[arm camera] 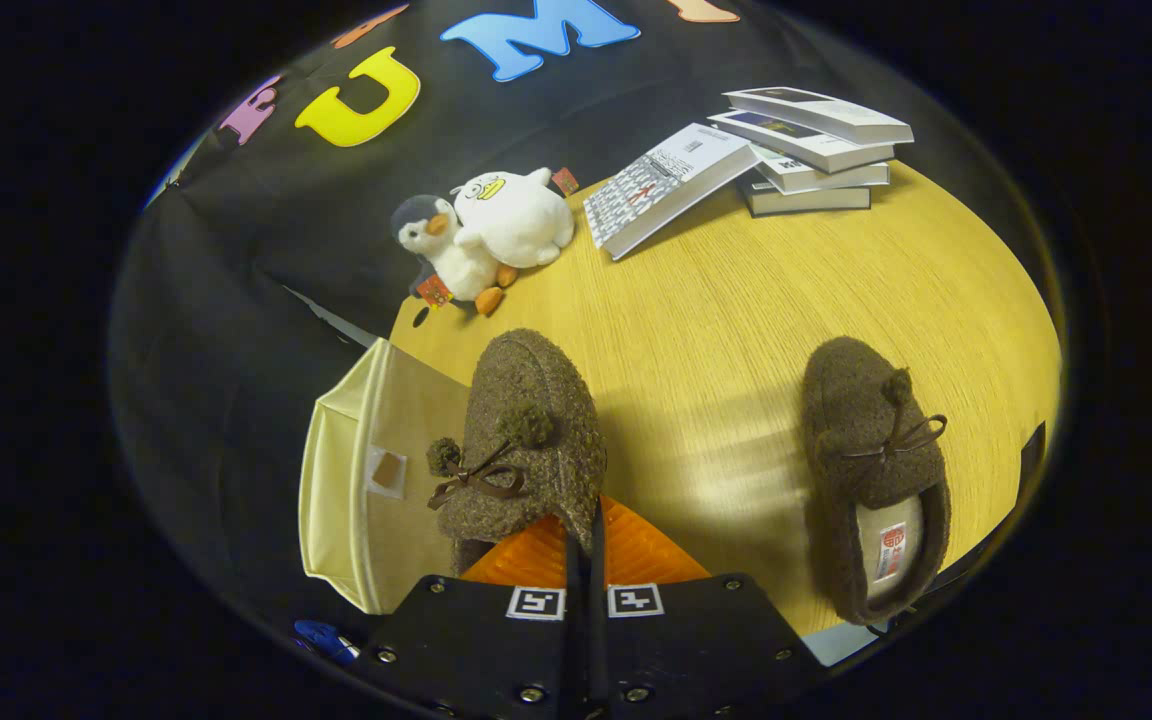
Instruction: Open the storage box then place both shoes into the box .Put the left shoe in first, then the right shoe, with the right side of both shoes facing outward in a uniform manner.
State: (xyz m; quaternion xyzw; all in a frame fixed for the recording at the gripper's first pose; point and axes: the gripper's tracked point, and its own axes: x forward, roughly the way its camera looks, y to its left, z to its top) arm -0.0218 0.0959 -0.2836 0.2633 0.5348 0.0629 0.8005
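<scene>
Gripper (586,545) tilted down over the wooden table (736,320), fingers pinched nearly together on the collar edge of the brown slipper (526,440), held beside the cream storage box (366,480). Second slipper (871,470) lying flat on the table, well apart.

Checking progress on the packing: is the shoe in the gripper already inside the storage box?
Not yet. The gripper pinches the held shoe beside the storage box, above the table.
</scene>
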